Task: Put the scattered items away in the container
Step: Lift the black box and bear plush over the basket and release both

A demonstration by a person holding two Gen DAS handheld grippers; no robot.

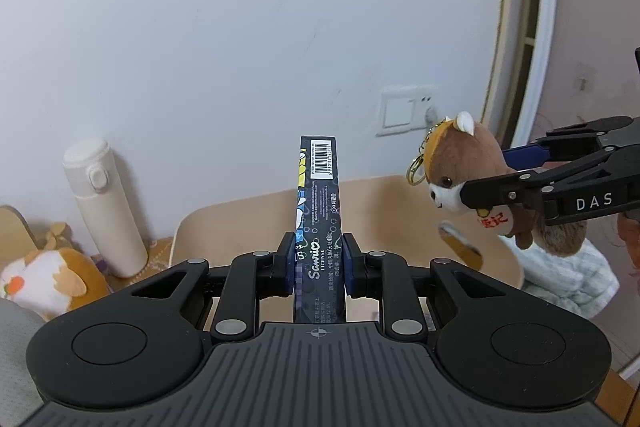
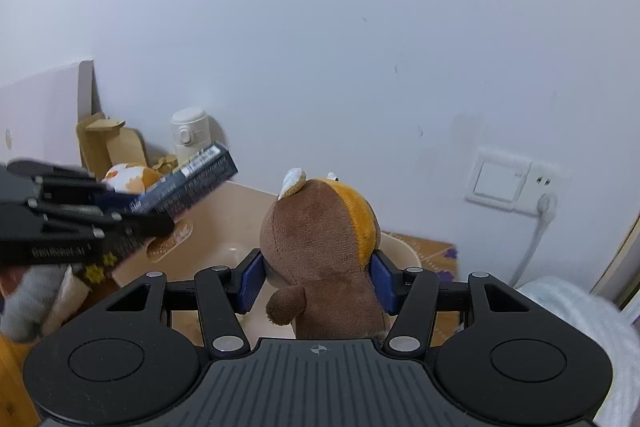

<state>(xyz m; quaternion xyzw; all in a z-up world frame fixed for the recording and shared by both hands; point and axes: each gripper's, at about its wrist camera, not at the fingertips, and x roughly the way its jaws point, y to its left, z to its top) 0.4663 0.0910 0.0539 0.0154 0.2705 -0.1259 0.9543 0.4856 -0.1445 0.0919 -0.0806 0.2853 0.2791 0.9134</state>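
My left gripper (image 1: pixel 319 259) is shut on a slim dark blue printed box (image 1: pixel 320 195), held edge-on and sticking out forward over the beige basin (image 1: pixel 240 215). To its right, my right gripper (image 1: pixel 496 175) is shut on a brown plush keychain animal (image 1: pixel 460 167) hanging above the basin's right side. In the right wrist view the plush (image 2: pixel 320 239) fills the space between the blue pads of the right gripper (image 2: pixel 318 279). The left gripper (image 2: pixel 136 213) with the box (image 2: pixel 192 179) is at the left, over the basin (image 2: pixel 404 247).
A white thermos (image 1: pixel 104 207) (image 2: pixel 188 135) stands by the wall left of the basin. An orange-and-white plush (image 1: pixel 44 279) (image 2: pixel 128 179) and an open cardboard box (image 2: pixel 108 143) are nearby. A pale folded cloth (image 1: pixel 568 279) (image 2: pixel 568 307) lies right. A wall socket (image 2: pixel 508 183) has a plug in it.
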